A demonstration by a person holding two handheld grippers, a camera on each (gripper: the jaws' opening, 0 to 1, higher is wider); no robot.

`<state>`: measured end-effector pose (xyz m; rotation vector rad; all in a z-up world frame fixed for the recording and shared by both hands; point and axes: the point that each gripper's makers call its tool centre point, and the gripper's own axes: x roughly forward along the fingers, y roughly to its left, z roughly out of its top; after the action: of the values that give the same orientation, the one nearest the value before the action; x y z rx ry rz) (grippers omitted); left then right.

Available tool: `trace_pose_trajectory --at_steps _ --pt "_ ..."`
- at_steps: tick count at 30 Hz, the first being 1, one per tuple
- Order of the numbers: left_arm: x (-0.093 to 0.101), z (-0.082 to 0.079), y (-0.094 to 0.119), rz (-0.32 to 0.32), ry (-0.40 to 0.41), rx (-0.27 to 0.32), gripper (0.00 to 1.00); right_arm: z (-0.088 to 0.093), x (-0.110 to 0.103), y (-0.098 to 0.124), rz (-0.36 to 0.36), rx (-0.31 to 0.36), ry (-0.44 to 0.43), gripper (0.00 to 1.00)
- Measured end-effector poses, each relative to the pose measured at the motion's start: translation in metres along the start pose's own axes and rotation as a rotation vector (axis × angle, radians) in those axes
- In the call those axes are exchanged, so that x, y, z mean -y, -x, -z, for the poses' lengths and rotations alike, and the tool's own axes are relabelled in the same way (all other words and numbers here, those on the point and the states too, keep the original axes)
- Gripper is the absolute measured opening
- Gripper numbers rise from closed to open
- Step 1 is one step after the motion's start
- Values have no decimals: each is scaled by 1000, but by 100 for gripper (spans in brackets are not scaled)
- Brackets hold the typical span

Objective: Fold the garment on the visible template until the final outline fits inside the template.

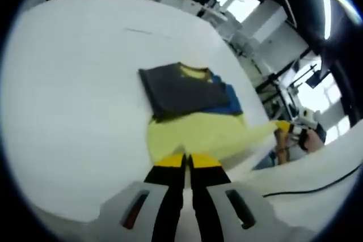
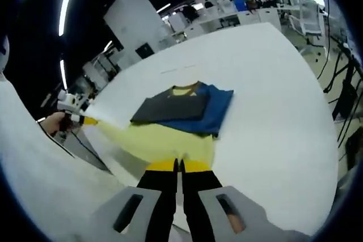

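While both grippers clench the yellow garment's (image 1: 190,134) hem | left gripper (image 1: 186,161), right gripper (image 2: 178,165) pinch cloth | I judge it soft, light, limp | grip corners, over white table (image 1: 74,83).

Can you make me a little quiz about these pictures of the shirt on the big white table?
1. True or false: both grippers, the left gripper and the right gripper, have their jaws closed on the yellow garment.
2. Which lies on top of the yellow garment? A) a dark grey sheet B) a red ball C) a cup
3. Fill in: the cloth under the grey sheet, sticking out at one side, is ____.

Key: 1 true. 2 A. 3 blue. Everything rests on the white table.
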<state>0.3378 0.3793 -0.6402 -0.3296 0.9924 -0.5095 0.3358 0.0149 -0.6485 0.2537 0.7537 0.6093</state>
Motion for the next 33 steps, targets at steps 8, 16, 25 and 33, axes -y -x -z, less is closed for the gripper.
trace_pose_trajectory --at_steps 8,16,25,33 --pt "-3 -18 -4 2 -19 22 0 -19 6 -9 19 36 6 3" --pt "-6 -34 -7 4 -31 45 0 -37 7 -18 37 72 20 3" --pt "-11 -54 -16 13 -42 59 0 -53 8 -27 43 91 23 3" --pt "-17 -68 -27 23 -62 42 0 -67 16 -39 46 105 10 3"
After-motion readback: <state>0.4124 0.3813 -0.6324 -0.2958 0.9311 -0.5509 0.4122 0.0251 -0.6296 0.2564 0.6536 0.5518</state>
